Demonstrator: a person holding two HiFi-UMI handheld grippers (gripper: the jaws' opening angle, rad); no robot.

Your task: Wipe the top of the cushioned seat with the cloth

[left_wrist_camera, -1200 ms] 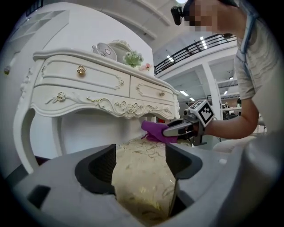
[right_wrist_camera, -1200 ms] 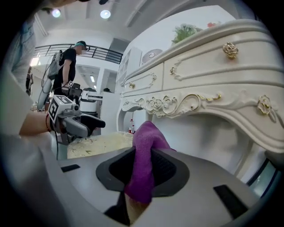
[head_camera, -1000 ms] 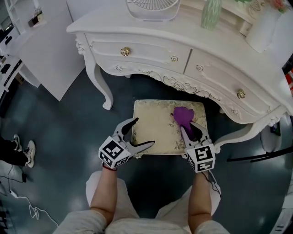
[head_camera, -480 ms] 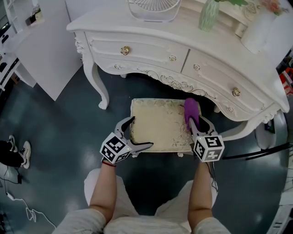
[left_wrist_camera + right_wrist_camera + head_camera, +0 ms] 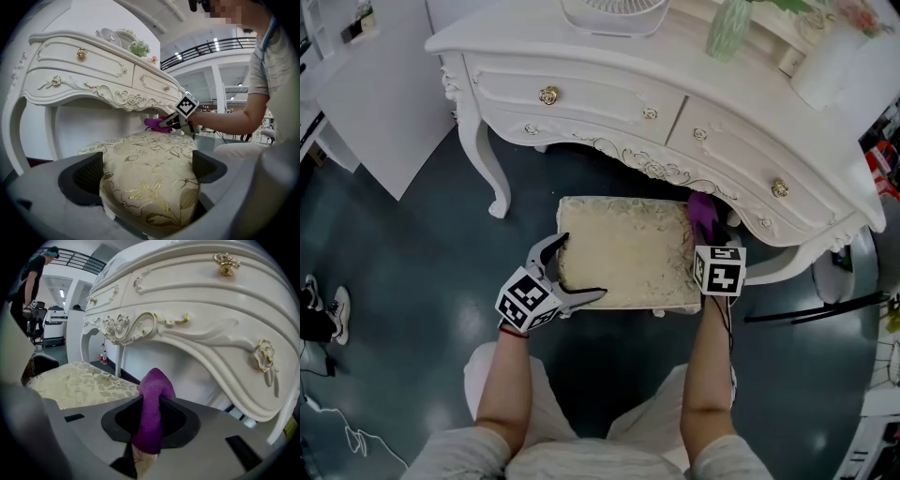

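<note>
The cushioned seat (image 5: 623, 253) is a cream, gold-patterned stool standing in front of the white dressing table (image 5: 675, 103). My right gripper (image 5: 705, 230) is at the seat's far right edge, close under the table's front, shut on the purple cloth (image 5: 703, 208). In the right gripper view the cloth (image 5: 152, 394) sticks up between the closed jaws of my right gripper (image 5: 151, 413). My left gripper (image 5: 579, 267) stands open at the near left corner. That corner of the seat (image 5: 150, 159) fills the gap of my left gripper (image 5: 147, 171).
A table leg (image 5: 483, 169) curves down left of the seat. On the table stand a fan (image 5: 614, 14) and a green vase (image 5: 731, 28). A white cabinet (image 5: 366, 94) is at far left, a dark bar (image 5: 806, 307) at right. My knees are below the seat.
My right gripper has carried the cloth from the seat's right middle out to its far right edge, toward the table. The left gripper stays at the near left corner, jaws a little wider.
</note>
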